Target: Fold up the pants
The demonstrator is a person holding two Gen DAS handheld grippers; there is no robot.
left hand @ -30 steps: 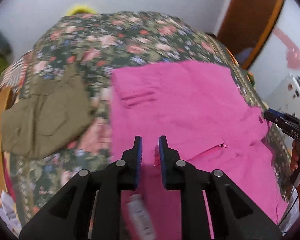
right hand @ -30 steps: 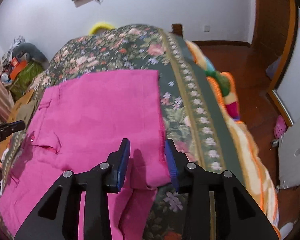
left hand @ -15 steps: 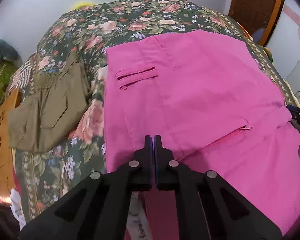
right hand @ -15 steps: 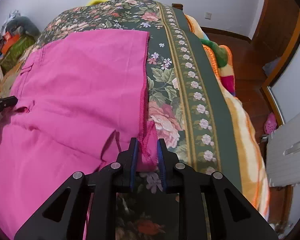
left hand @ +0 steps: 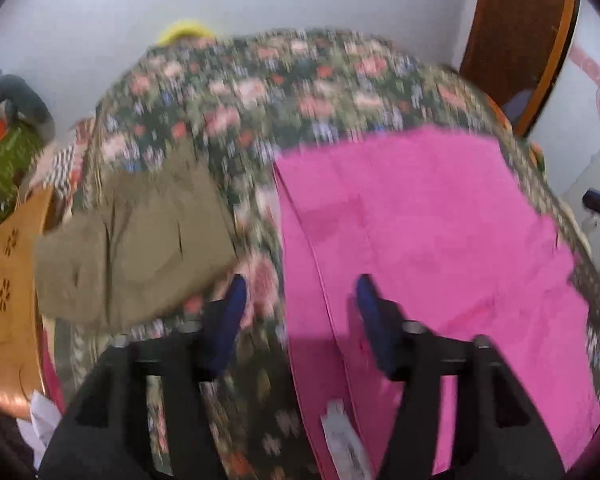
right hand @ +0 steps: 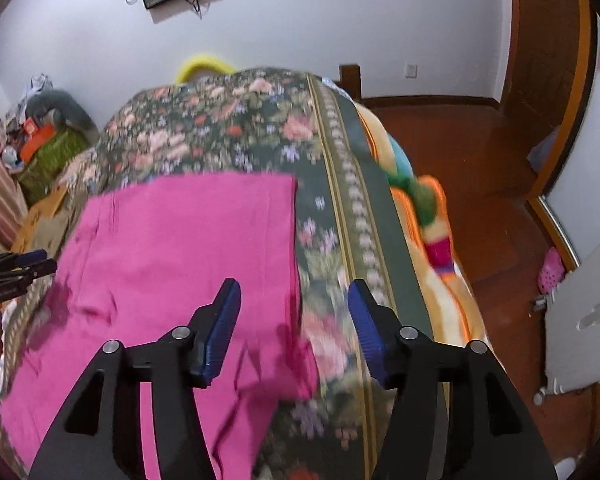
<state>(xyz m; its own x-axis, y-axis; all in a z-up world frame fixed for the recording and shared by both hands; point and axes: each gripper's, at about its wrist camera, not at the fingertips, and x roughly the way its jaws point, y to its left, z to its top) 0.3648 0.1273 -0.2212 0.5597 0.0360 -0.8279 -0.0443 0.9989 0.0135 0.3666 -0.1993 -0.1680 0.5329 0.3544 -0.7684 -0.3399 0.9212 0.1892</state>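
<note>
Bright pink pants [left hand: 428, 232] lie spread flat on a floral bedspread [left hand: 284, 80]; they also show in the right wrist view [right hand: 180, 248]. My left gripper [left hand: 300, 300] is open and empty above the pants' left edge. My right gripper [right hand: 294, 300] is open and empty above the pants' right edge and near corner. The left gripper shows at the left edge of the right wrist view [right hand: 16, 268]. A white label [left hand: 342, 436] sticks out at the pants' near edge.
Olive-green shorts [left hand: 136, 236] lie on the bed left of the pants. An orange wooden board [left hand: 8, 280] stands at the bed's left side. A striped blanket [right hand: 432, 232] hangs off the bed's right edge above the wooden floor [right hand: 480, 152]. A white wall stands behind.
Both grippers were shut on the pants' near edge half a second ago; now both have opened wide, let the cloth go and lifted back. The pants lie flat.
</note>
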